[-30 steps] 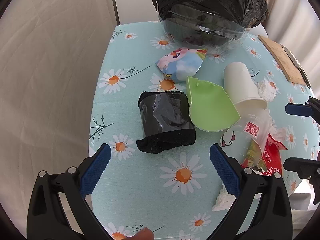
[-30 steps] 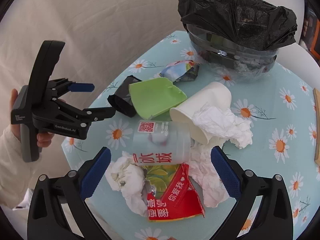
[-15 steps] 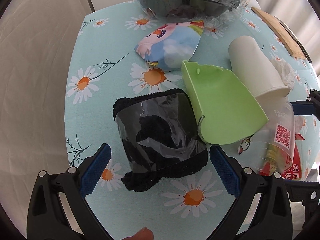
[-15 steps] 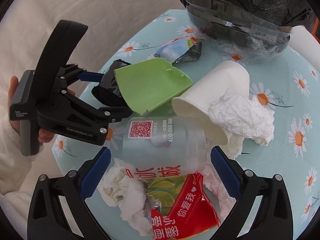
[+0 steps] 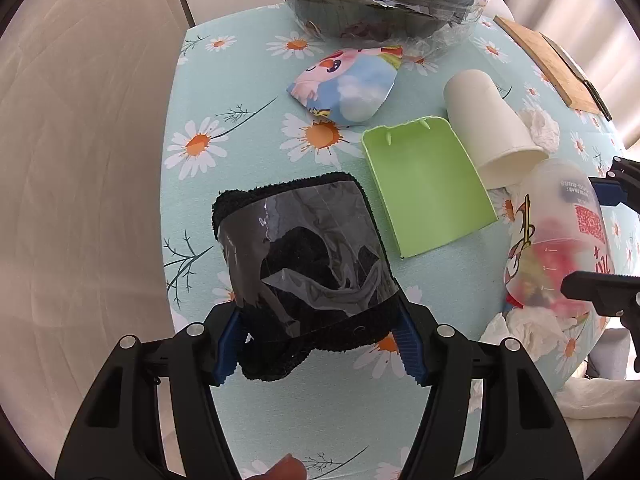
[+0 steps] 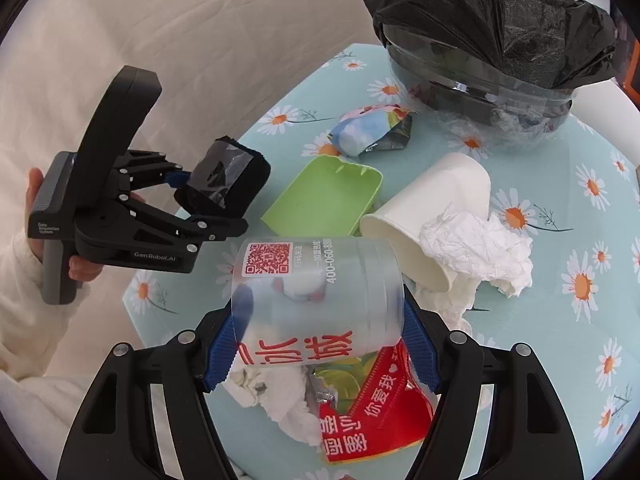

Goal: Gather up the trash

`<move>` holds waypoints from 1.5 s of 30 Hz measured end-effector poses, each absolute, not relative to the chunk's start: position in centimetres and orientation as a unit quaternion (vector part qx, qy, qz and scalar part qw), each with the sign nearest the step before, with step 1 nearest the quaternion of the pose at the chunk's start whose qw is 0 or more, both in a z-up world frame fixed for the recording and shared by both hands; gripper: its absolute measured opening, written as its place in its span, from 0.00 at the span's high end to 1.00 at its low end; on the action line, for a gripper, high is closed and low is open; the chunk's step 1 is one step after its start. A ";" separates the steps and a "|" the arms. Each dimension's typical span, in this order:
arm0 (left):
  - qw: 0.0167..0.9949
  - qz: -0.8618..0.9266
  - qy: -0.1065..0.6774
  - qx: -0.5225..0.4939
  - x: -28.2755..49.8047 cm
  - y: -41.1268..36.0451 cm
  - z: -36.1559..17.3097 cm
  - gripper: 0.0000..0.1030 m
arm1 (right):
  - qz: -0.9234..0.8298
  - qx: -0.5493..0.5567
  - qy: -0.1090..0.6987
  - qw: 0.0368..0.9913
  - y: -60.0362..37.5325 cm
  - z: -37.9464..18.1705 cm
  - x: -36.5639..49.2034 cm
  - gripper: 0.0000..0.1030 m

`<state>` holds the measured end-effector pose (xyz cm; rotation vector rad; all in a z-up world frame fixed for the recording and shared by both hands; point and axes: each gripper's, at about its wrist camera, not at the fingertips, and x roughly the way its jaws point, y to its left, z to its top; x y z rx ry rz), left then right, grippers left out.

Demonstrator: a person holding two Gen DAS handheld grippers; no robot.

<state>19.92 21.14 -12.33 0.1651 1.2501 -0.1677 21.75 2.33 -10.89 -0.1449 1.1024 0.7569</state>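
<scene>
I'm at the pick-up step with both hands loaded: my left gripper (image 5: pixel 318 346) is clamped on the black fuzzy pouch (image 5: pixel 308 268), and my right gripper (image 6: pixel 320 354) squeezes the clear plastic cup (image 6: pixel 320 292) lying on its side. Both sit on the near side of the table, well short of the bin (image 6: pixel 492 60). Next I judge I must lift and carry both over the bin's rim. Both grippers point forward and angle down.

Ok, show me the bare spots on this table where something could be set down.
Bare floral cloth left of the cartoon wrapper, and right of the crumpled tissue. Crowded between green plastic tray, white paper cup and red packet.
</scene>
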 end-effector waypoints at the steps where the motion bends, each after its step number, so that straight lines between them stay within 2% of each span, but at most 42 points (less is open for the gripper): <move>1: 0.807 -0.070 0.581 0.080 19.6 21.1 -12.0 0.38 | 0.352 -0.069 0.506 0.785 2.0 -10.6 21.6 0.35; 13: 0.830 -0.011 0.554 0.065 15.3 20.8 -7.5 0.38 | 0.373 -0.056 0.454 0.807 -2.4 -6.1 19.4 0.35; 37: 0.886 0.027 0.450 0.105 11.2 11.3 1.3 0.38 | 0.346 -0.042 0.354 0.868 -15.0 0.8 15.9 0.36; 41: 0.892 0.021 0.437 0.112 11.0 9.7 2.7 0.38 | 0.349 -0.034 0.345 0.871 -16.9 1.7 16.0 0.41; 44: 0.895 0.013 0.430 0.119 11.3 8.5 3.5 0.38 | 0.354 -0.031 0.347 0.868 -17.6 1.8 16.4 0.60; 45: 0.896 0.011 0.428 0.121 11.5 8.1 3.7 0.38 | 0.353 -0.032 0.347 0.868 -17.7 1.7 16.6 0.76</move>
